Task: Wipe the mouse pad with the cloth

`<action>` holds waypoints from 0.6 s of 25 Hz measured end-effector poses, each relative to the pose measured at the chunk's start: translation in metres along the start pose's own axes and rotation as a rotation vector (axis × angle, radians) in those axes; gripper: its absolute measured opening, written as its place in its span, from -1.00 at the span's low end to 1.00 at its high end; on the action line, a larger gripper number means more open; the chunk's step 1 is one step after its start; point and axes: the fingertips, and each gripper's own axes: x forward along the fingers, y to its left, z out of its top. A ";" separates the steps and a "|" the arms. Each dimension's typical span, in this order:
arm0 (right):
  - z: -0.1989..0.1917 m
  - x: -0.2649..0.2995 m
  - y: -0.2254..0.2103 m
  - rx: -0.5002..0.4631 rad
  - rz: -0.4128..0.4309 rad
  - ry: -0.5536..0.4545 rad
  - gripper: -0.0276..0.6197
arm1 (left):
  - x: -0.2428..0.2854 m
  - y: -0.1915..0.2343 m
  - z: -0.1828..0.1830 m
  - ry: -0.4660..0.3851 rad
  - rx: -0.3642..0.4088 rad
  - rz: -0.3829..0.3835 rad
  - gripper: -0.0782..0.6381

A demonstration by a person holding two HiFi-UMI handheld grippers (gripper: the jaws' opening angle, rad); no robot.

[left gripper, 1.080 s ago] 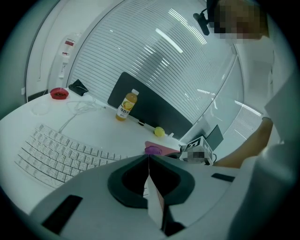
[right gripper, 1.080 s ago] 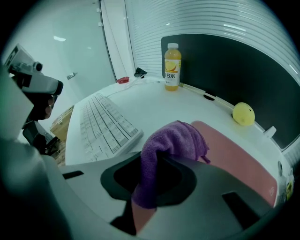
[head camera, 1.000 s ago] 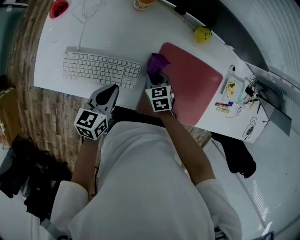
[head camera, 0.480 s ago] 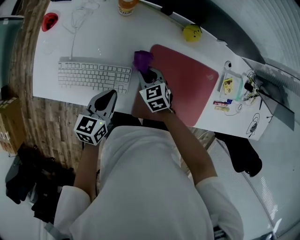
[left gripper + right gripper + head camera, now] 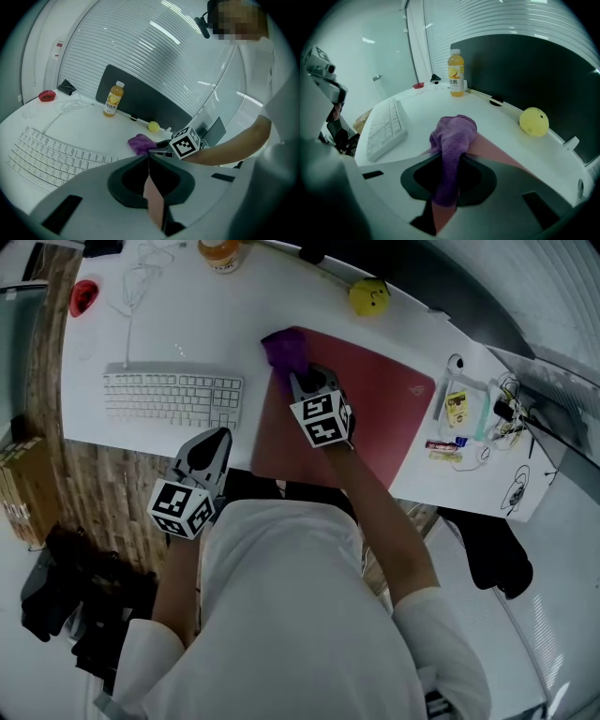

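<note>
Left gripper (image 5: 149, 158) hangs by the near edge of the desk (image 5: 187, 329), jaws together on nothing, likely parked clear of the wiping. Right gripper (image 5: 447, 164) pinches the purple cloth (image 5: 452, 133) tight, its bunched end pressed on the red mouse pad (image 5: 375, 404) at the far left corner, near the keyboard (image 5: 169, 397)

Office, prob.: white desk (image 5: 187, 324) w/ keyboard (image 5: 173, 397), red mouse pad (image 5: 375, 404), drink bottle (image 5: 456, 73); dark partition panel (image 5: 525, 65) along desk's back edge, slatted blinds (image 5: 140, 61) behind.
</note>
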 end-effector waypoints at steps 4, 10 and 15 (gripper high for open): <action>-0.014 -0.006 -0.024 0.044 -0.024 -0.003 -0.66 | 0.009 -0.015 -0.006 0.022 0.009 -0.002 -0.73; -0.036 -0.024 -0.057 0.106 -0.079 -0.011 -0.66 | 0.028 -0.042 -0.008 0.044 0.035 -0.039 -0.73; -0.061 -0.042 -0.084 0.158 -0.133 -0.009 -0.66 | 0.039 -0.059 -0.011 0.058 0.059 -0.056 -0.73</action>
